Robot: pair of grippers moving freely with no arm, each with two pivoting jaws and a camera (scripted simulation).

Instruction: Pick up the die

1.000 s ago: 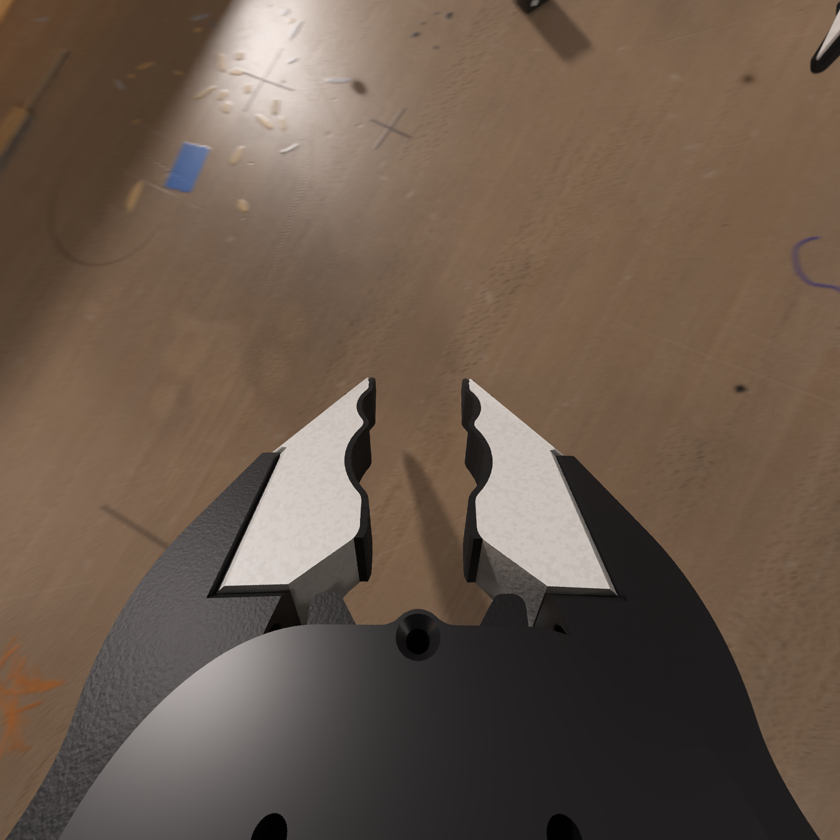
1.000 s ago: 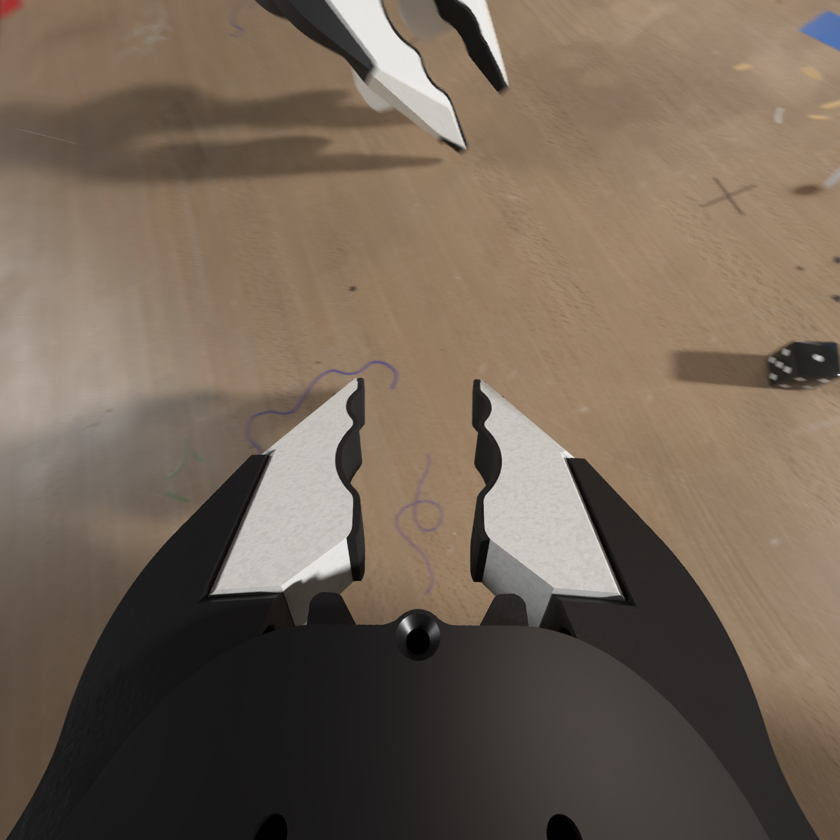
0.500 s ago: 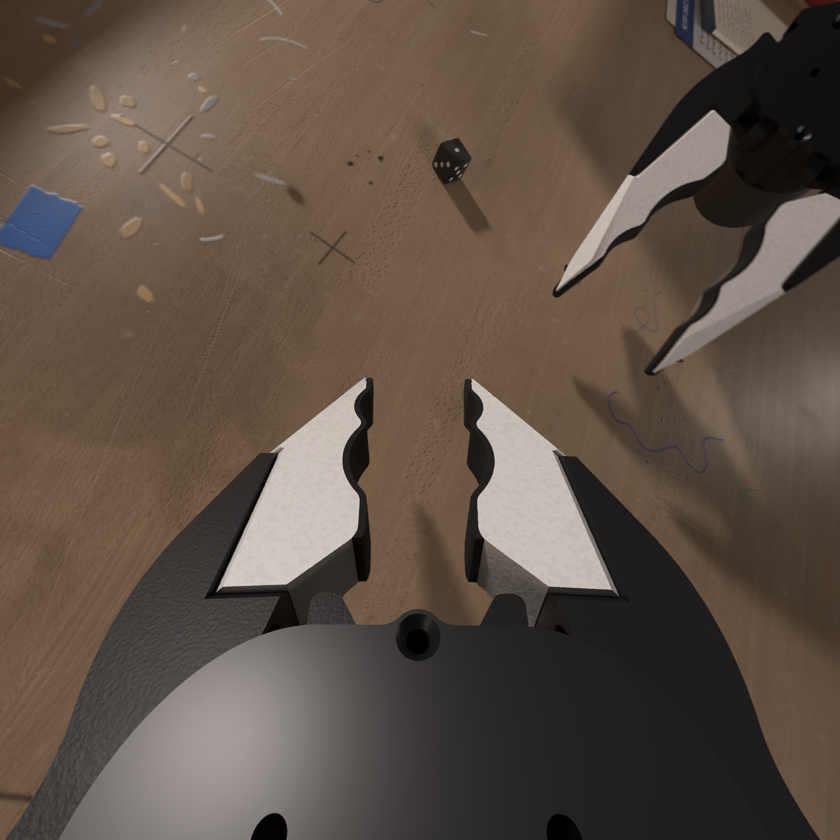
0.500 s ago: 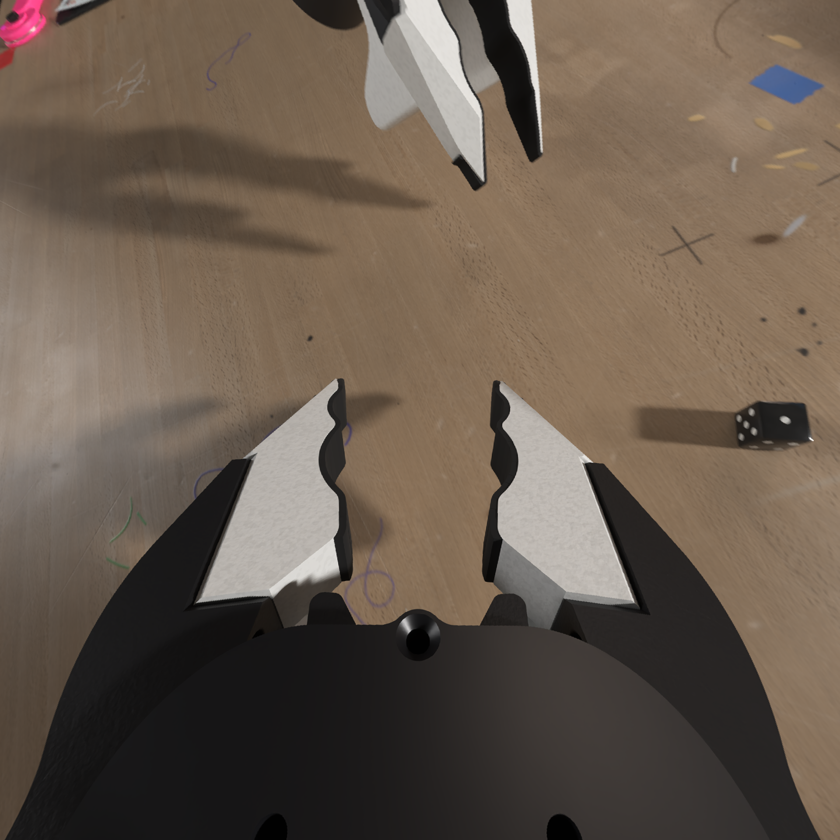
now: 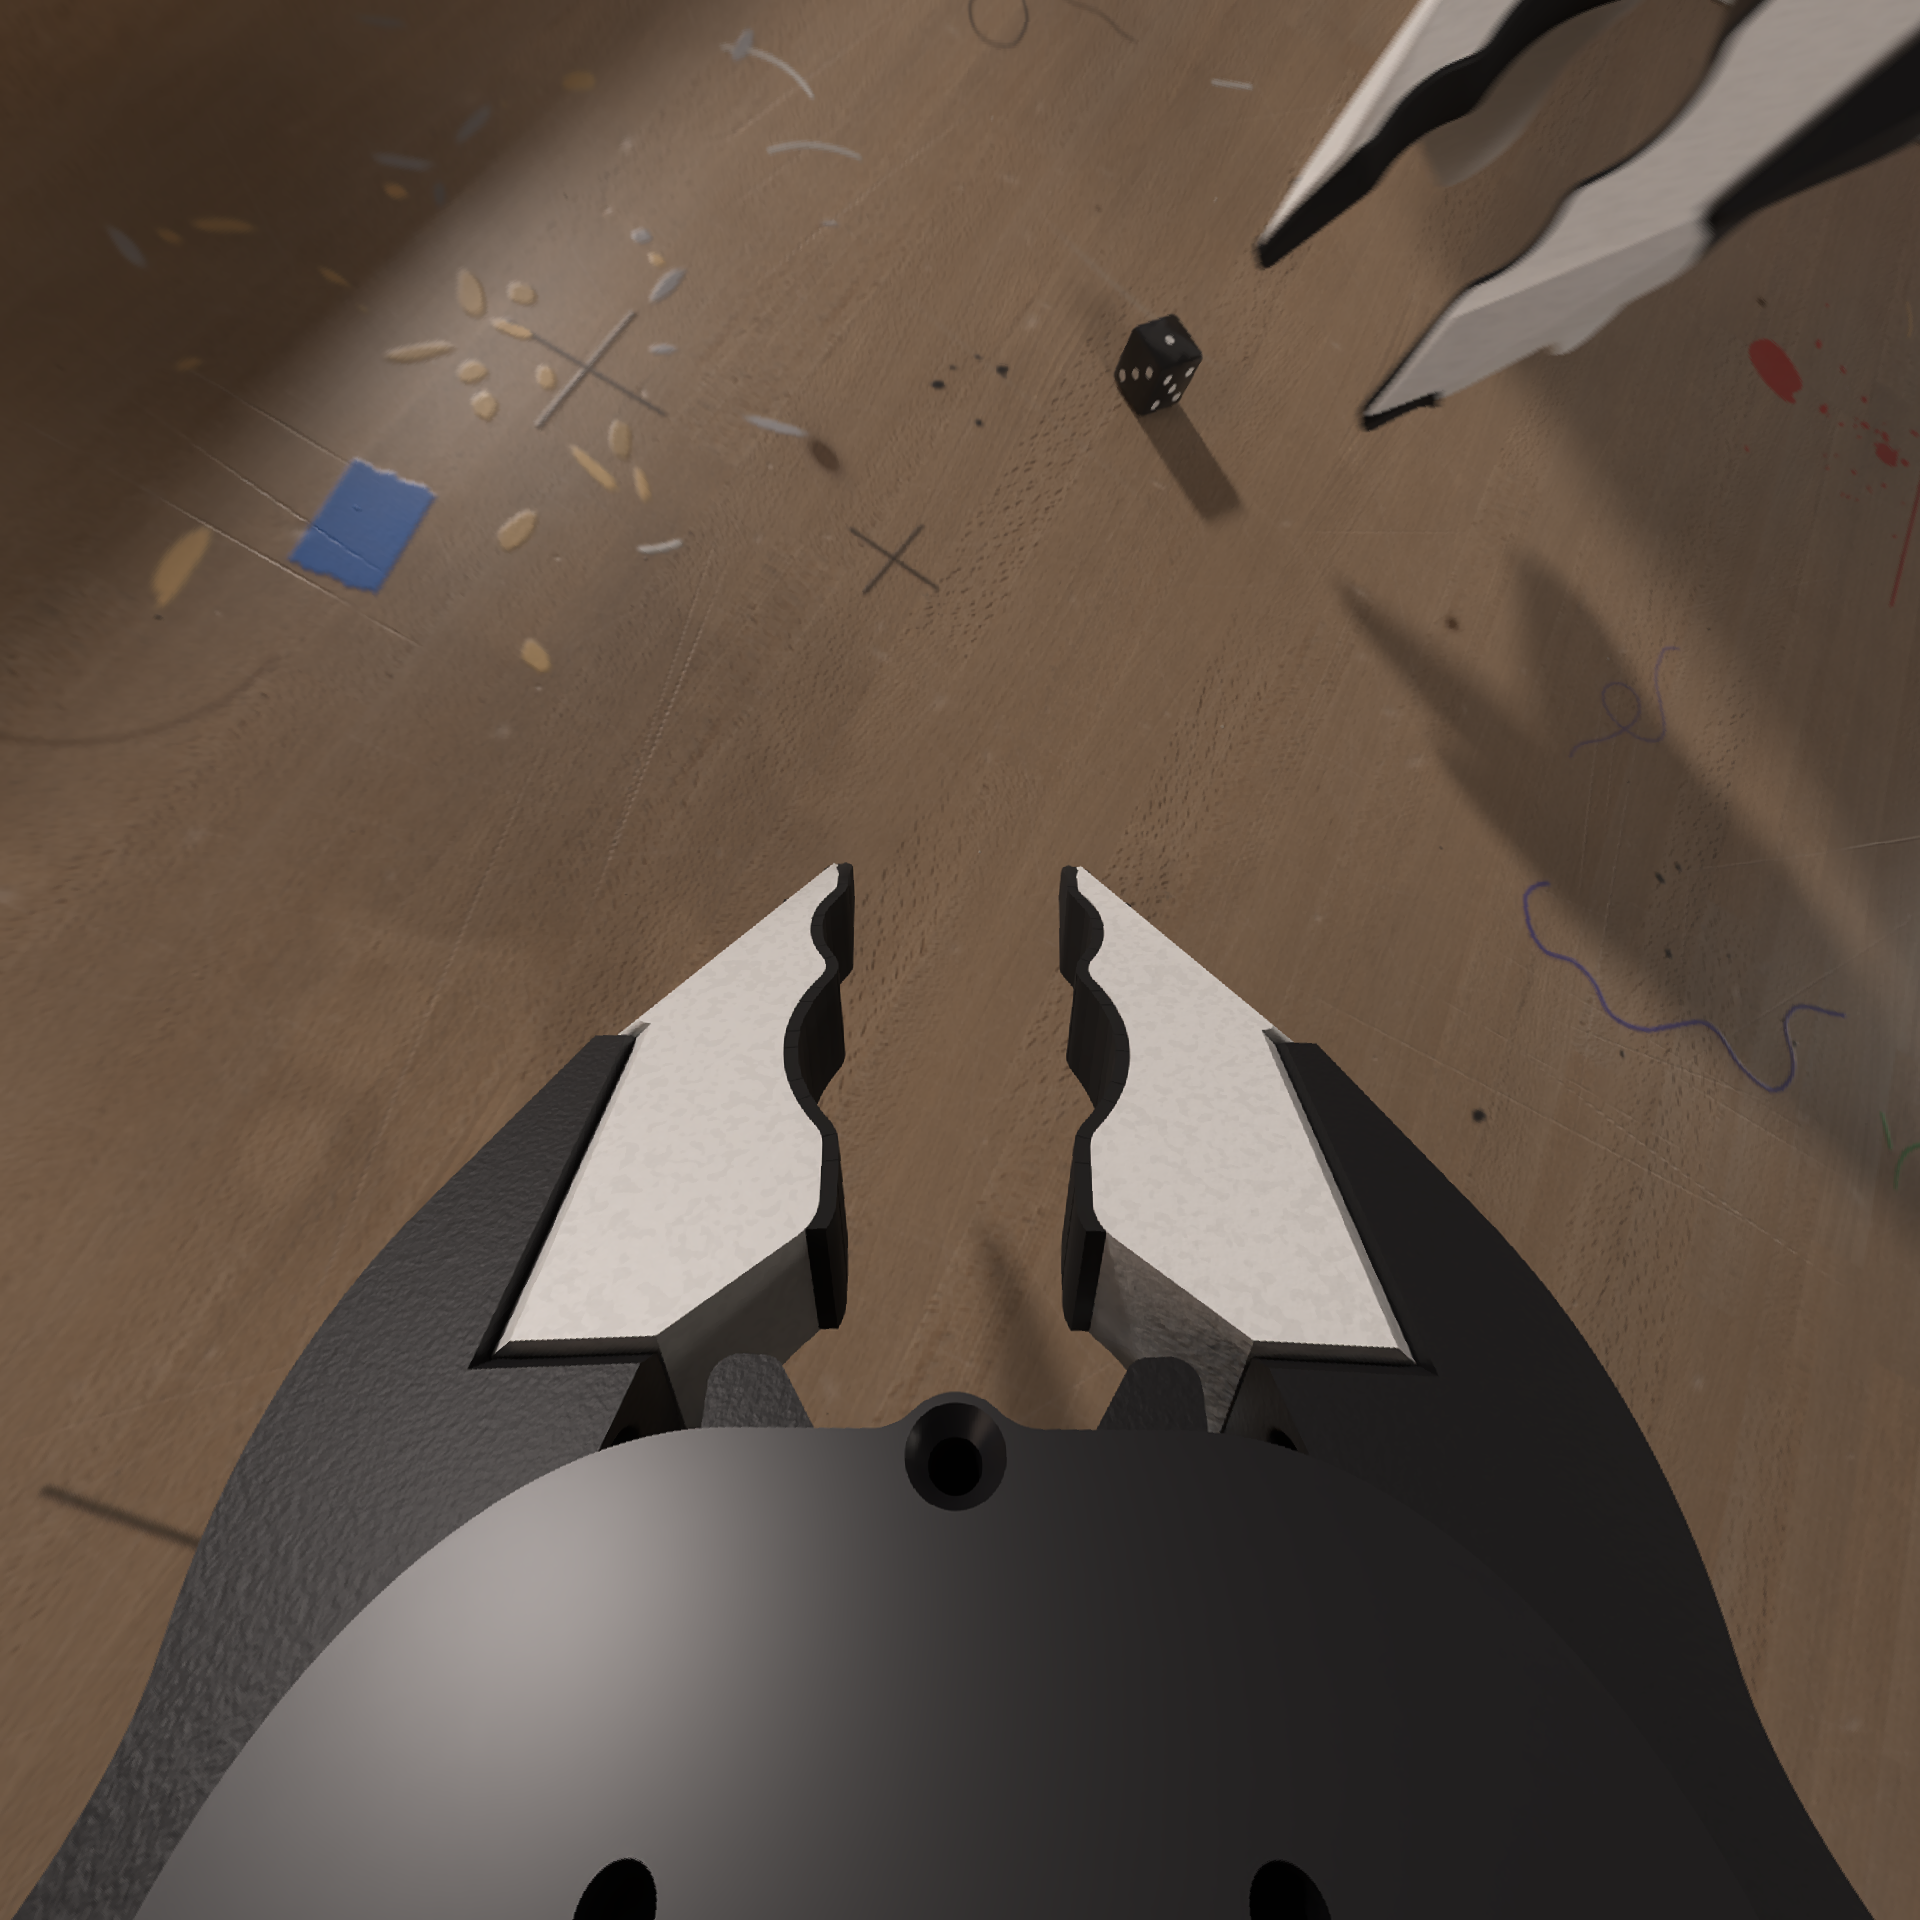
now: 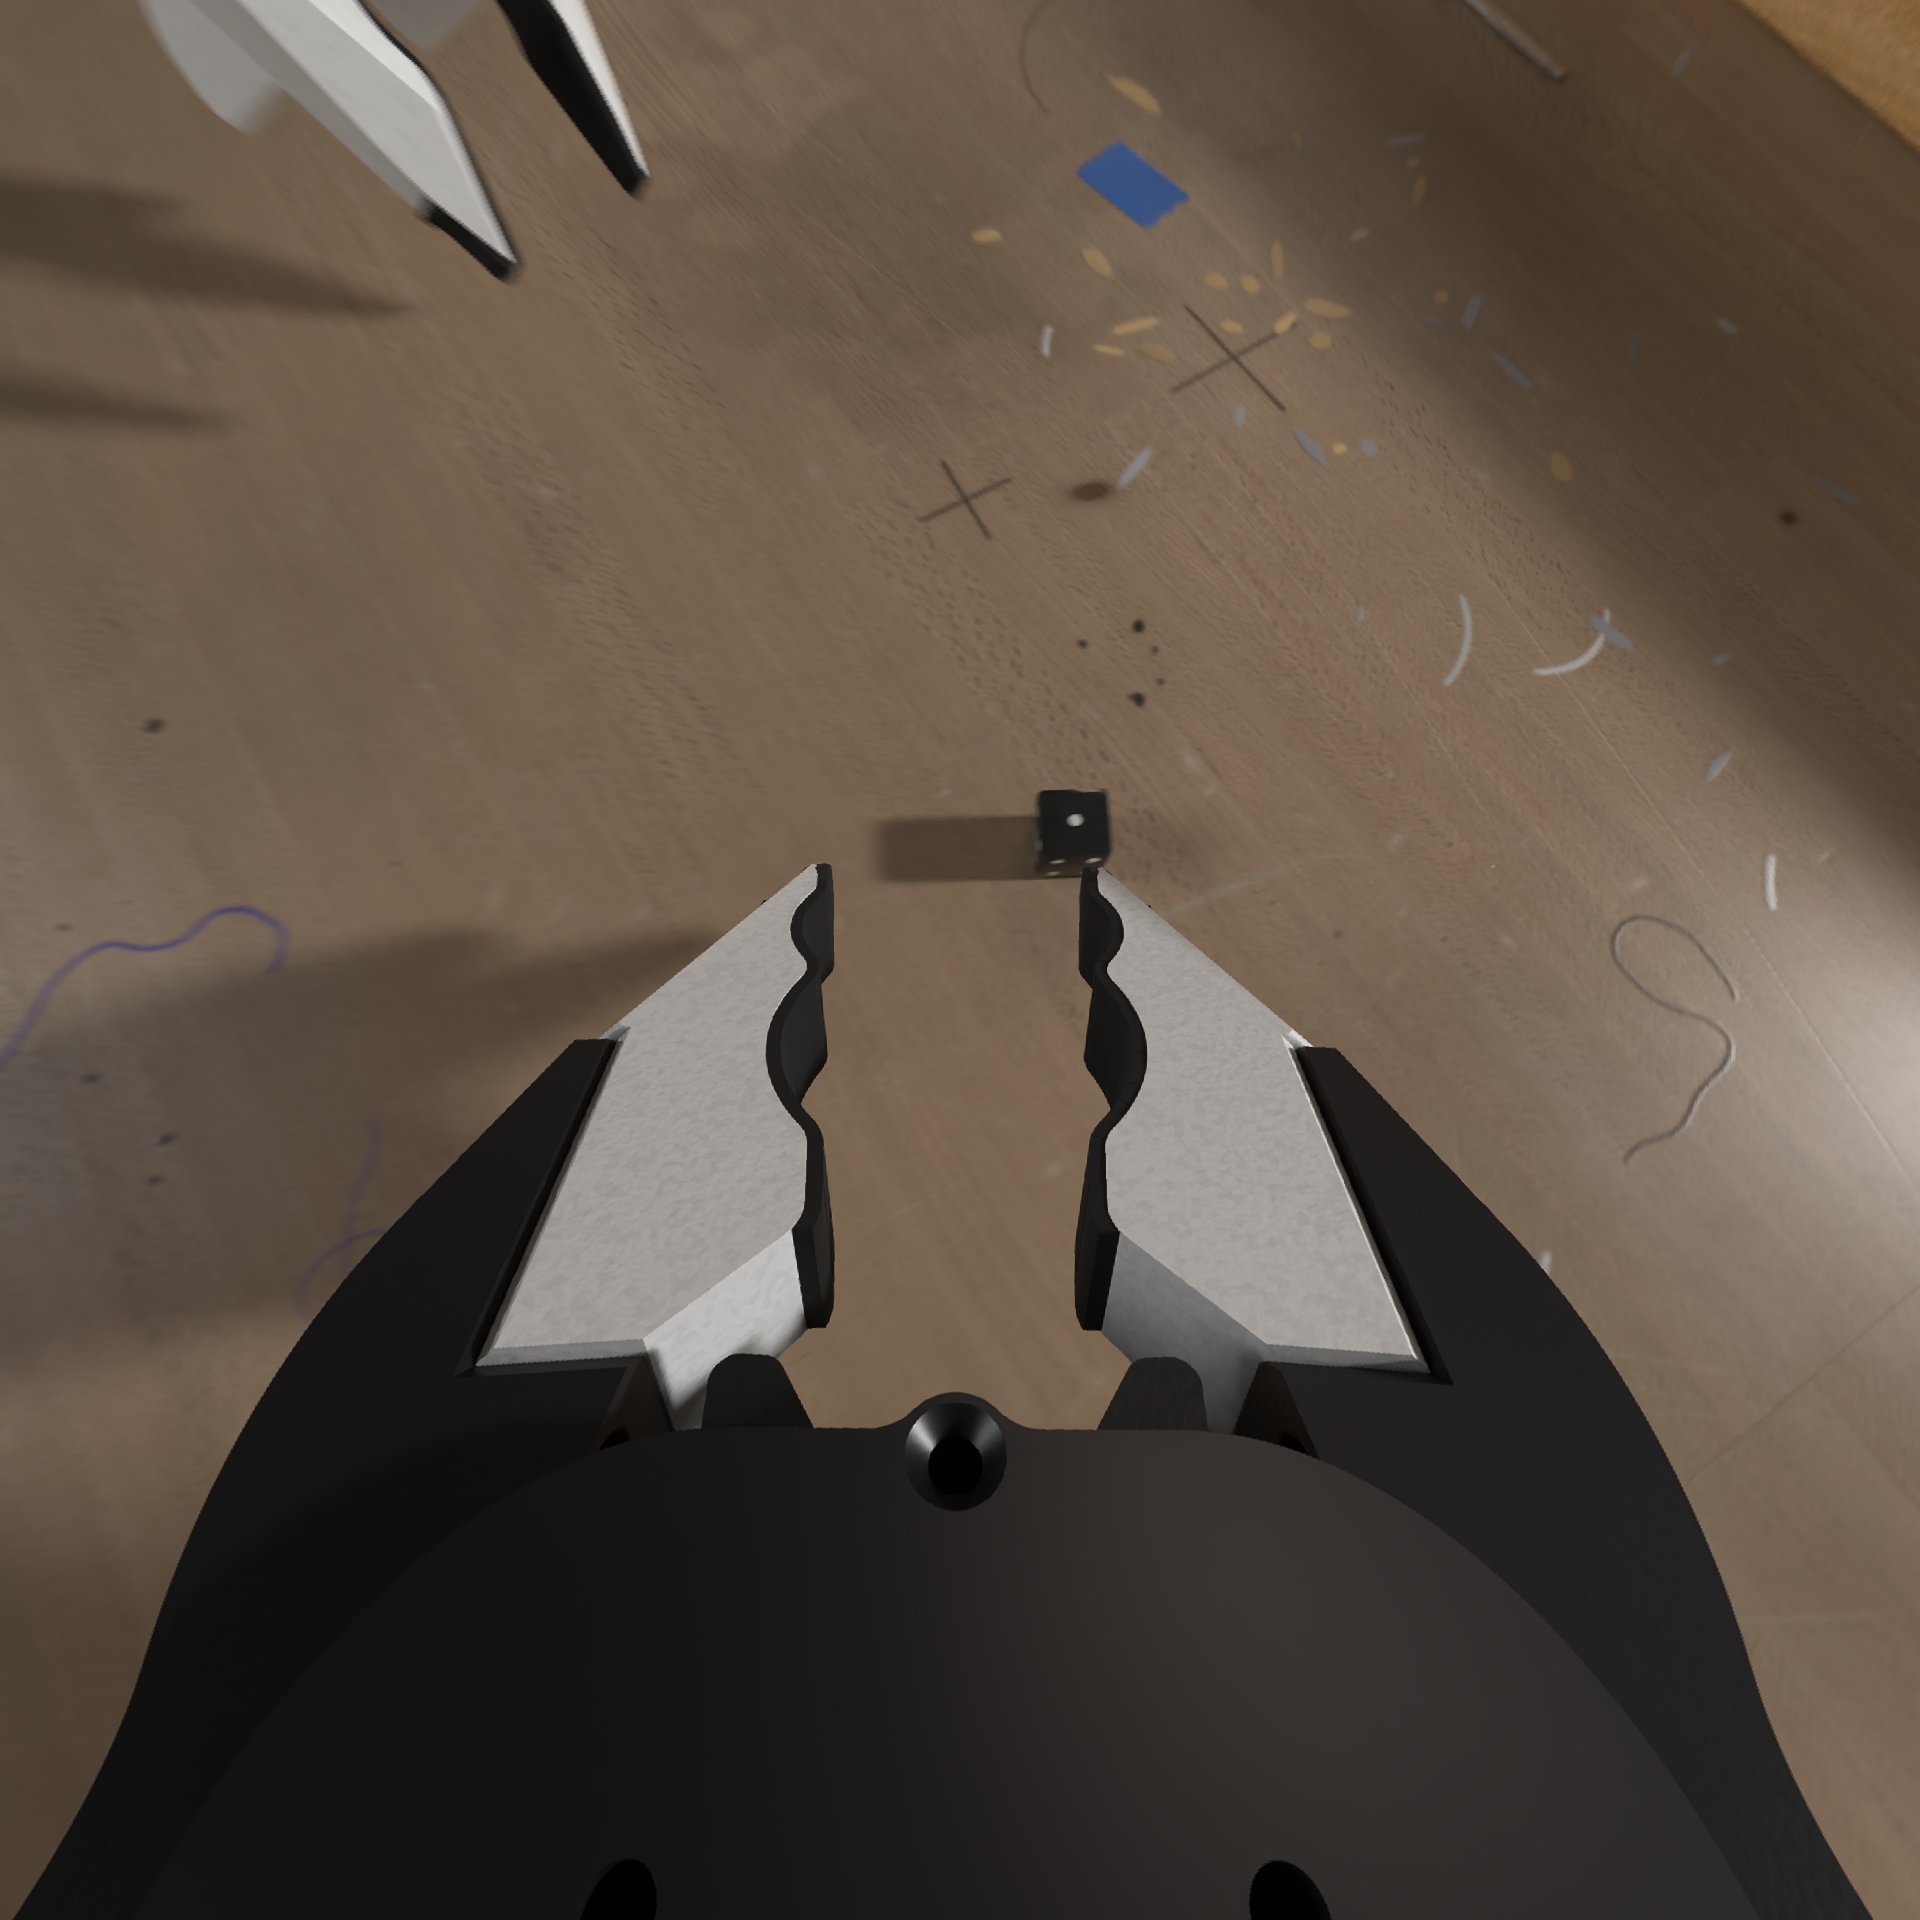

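Observation:
A small black die with white pips [image 6: 1072, 832] lies on the brown wooden table. In the right wrist view it sits just beyond the tip of my right gripper's right finger. My right gripper [image 6: 954, 883] is open and empty, above the table. In the left wrist view the die [image 5: 1157, 365] lies far ahead, up and to the right. My left gripper [image 5: 956, 883] is open and empty, well short of it. The right gripper [image 5: 1320, 338] shows at the top right there, beside the die. The left gripper [image 6: 571, 234] shows at the top left of the right wrist view.
A blue scrap of tape [image 5: 364, 525] lies on the table at the left, also seen in the right wrist view [image 6: 1132, 183]. Pencil crosses [image 5: 896, 559], paint flecks, a red splatter [image 5: 1772, 369] and scribbles mark the wood. A lighter table edge [image 6: 1849, 62] runs at the top right.
My right gripper has swung right, so the die now sits just ahead of its fingertips instead of far right. In the left wrist view the die has come nearer and the right gripper has shifted up.

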